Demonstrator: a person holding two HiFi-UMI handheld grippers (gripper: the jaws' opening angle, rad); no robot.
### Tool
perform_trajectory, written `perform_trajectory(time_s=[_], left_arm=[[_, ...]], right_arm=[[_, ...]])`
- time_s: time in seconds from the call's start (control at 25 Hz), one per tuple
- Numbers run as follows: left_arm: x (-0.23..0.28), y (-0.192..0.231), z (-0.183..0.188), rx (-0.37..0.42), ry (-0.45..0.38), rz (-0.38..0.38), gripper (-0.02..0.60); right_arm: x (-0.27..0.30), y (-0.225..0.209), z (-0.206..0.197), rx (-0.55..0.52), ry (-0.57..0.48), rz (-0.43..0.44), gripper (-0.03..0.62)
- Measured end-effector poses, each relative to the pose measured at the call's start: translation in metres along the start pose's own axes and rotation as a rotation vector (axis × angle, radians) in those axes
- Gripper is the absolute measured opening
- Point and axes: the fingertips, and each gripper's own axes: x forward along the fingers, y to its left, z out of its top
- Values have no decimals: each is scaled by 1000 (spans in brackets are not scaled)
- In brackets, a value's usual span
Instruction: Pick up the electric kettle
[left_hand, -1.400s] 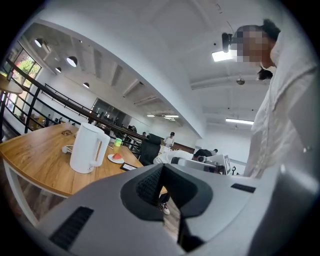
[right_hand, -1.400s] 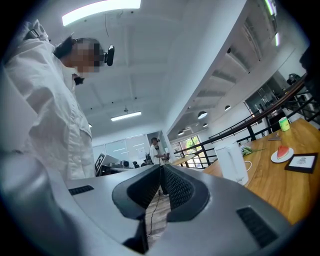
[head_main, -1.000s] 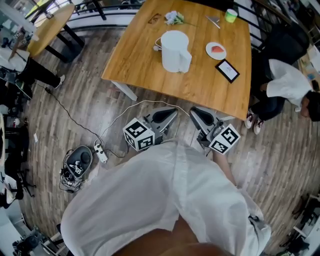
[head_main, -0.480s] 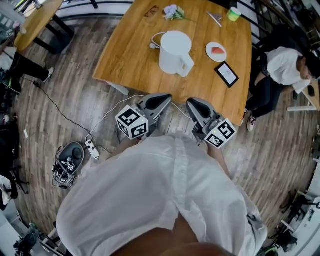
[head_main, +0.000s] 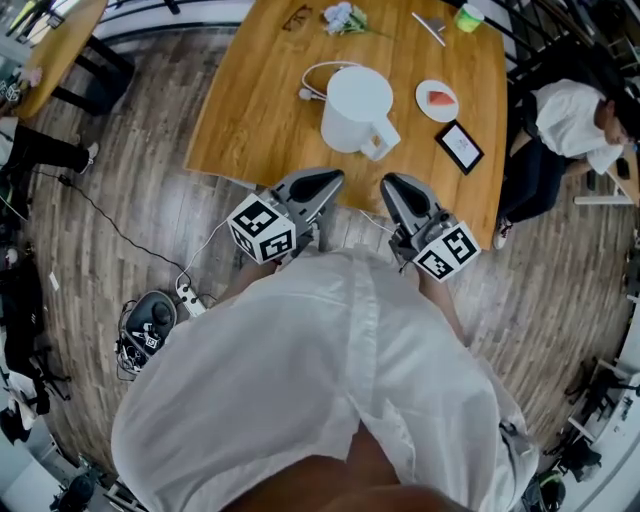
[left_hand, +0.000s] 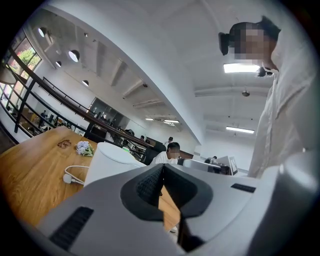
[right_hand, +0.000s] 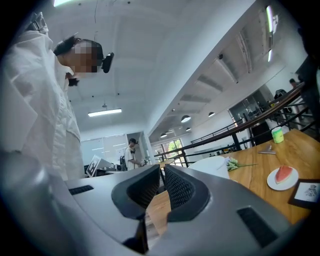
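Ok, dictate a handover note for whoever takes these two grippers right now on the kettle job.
Left gripper: shut, empty, at the near edge of the wooden table.
Right gripper: shut, empty, beside it.
Electric kettle stands upright on the table just ahead, handle toward the right gripper, white cord lying at its far left.
Done: nothing gripped yet.
Left: open the jaws, take the handle, lift.

1. The white shirt (head_main: 330, 390) is loose, with a front placket and long sleeves.
2. The dark headgear (right_hand: 106, 57) carries a small black unit at the front.
3. The left gripper (head_main: 322, 183) has a light grey moulded shell, a dark grey jaw surround and black ribbed pads (left_hand: 150, 185).
4. The right gripper (head_main: 398, 190) has the same finish.
5. Left cube (head_main: 262, 228) and right cube (head_main: 447, 250) are white, with black square markers.
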Motion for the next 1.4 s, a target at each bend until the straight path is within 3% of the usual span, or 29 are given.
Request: perform_trajectory(time_s=[0.2, 0.44, 0.68, 0.96, 1.4], left_arm=[[4, 28, 12, 9, 15, -31, 5], [10, 45, 20, 13, 32, -89, 5], [13, 56, 20, 11, 47, -123, 5], [17, 72, 27, -1, 40, -135, 5], [22, 80, 27, -2, 38, -124, 5]], right_arm=[[8, -32, 10, -17, -67, -127, 18], [16, -53, 10, -32, -82, -211, 36], [19, -73, 6, -35, -81, -281, 139], [27, -94, -10, -56, -17, -349, 225], [31, -123, -58, -82, 140, -394, 232]])
